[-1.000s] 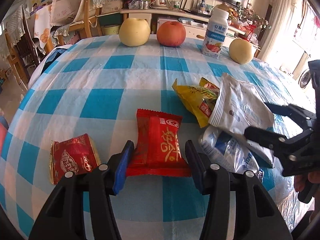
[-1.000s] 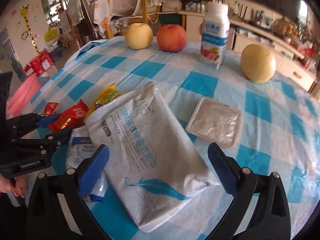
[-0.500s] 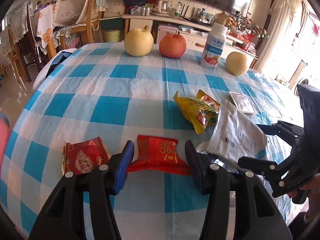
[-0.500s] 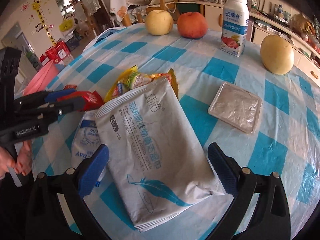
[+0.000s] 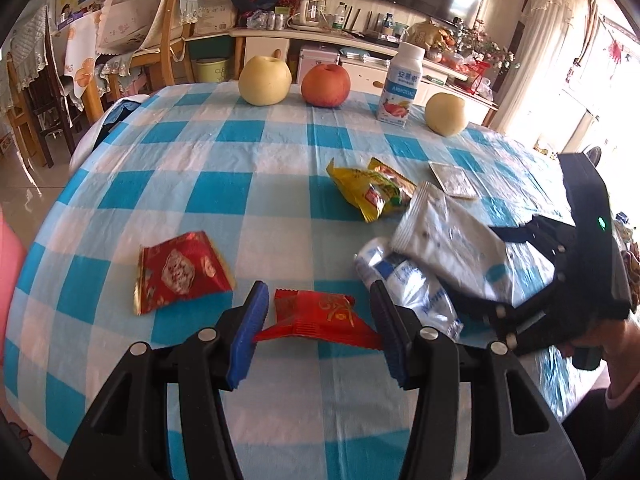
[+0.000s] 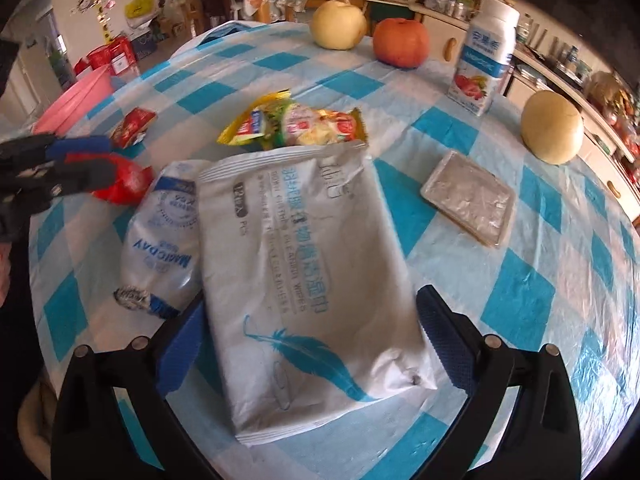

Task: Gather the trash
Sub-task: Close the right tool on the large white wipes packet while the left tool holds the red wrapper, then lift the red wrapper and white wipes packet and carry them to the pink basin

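My left gripper (image 5: 318, 326) is shut on a red snack wrapper (image 5: 316, 314) and holds it lifted off the table. A second red wrapper (image 5: 180, 270) lies to its left. My right gripper (image 6: 316, 346) is shut on a white wet-wipes pack (image 6: 304, 268) and holds it tilted above the table; the pack also shows in the left wrist view (image 5: 448, 240). A clear blue-printed plastic bag (image 6: 164, 240), a yellow snack bag (image 6: 292, 122) and a silver foil packet (image 6: 468, 198) lie on the checked tablecloth (image 6: 532, 300).
Two pears (image 5: 265, 81) (image 5: 445, 114), an apple (image 5: 325, 85) and a milk bottle (image 5: 401, 86) stand along the table's far edge. A pink basin (image 6: 72, 98) sits below the table's left side. Chairs and a cabinet stand behind the table.
Both grippers have risen and pulled back from the table, the left with the red wrapper, the right with the wipes pack. The foil packet and plastic bag now show more fully.
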Demonstrator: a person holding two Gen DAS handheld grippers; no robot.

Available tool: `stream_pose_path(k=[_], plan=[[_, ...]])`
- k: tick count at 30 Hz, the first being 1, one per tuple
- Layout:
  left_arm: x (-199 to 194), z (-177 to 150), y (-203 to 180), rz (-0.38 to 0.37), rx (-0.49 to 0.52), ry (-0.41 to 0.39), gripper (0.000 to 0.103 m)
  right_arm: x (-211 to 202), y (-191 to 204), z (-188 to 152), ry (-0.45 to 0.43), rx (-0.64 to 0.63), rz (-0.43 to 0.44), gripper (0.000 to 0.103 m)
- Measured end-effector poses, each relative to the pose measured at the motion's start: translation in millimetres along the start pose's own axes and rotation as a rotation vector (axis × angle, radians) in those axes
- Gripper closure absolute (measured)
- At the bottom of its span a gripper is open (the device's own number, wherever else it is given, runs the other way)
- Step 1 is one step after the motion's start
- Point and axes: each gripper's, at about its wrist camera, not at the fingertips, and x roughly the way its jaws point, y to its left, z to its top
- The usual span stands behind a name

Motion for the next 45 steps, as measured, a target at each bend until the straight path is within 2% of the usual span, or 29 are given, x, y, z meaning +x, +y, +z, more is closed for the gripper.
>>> stream_pose_path(k=[3,7,12,22,23,24,25,26,29,37,45], plan=[[-7,-8,3,-0.002,0.007,0.007,0.049,0,-1,0,-0.012,0.028,-0.021,0.006],[-7,-23,5,-0.015,0.037,0.041,0.049,-5,-5,1,-0.036,0.079,-0.05,0.026],[-3,-42,0,-0.004,0.098,0.067,0.049,-11,-5,-6,-0.056,0.147,-0.089,0.03],[5,-46,-3,0.003,0.133,0.062,0.05,-25,-5,-20,-0.097,0.3,-0.156,0.039],[5,-46,-3,-0.002,0.129,0.059,0.05,-27,-5,-21,-0.102,0.313,-0.157,0.04],[3,-46,-2,-0.01,0.123,0.055,0.055,-28,-6,-22,-0.107,0.324,-0.158,0.04],[3,-46,-1,-0.012,0.118,0.056,0.069,-31,-5,-23,-0.115,0.34,-0.156,0.041],[3,-45,1,-0.005,0.109,0.058,0.075,-33,-5,-23,-0.121,0.349,-0.153,0.041],[0,-45,13,-0.044,0.055,0.061,0.076,-42,0,-22,-0.139,0.368,-0.145,0.041],[-14,-45,36,-0.086,-0.001,0.019,0.079,-65,28,-18,-0.164,0.37,-0.118,0.041],[-51,-33,67,-0.111,-0.056,-0.077,0.079,-86,73,12,-0.21,0.324,-0.06,0.041]])
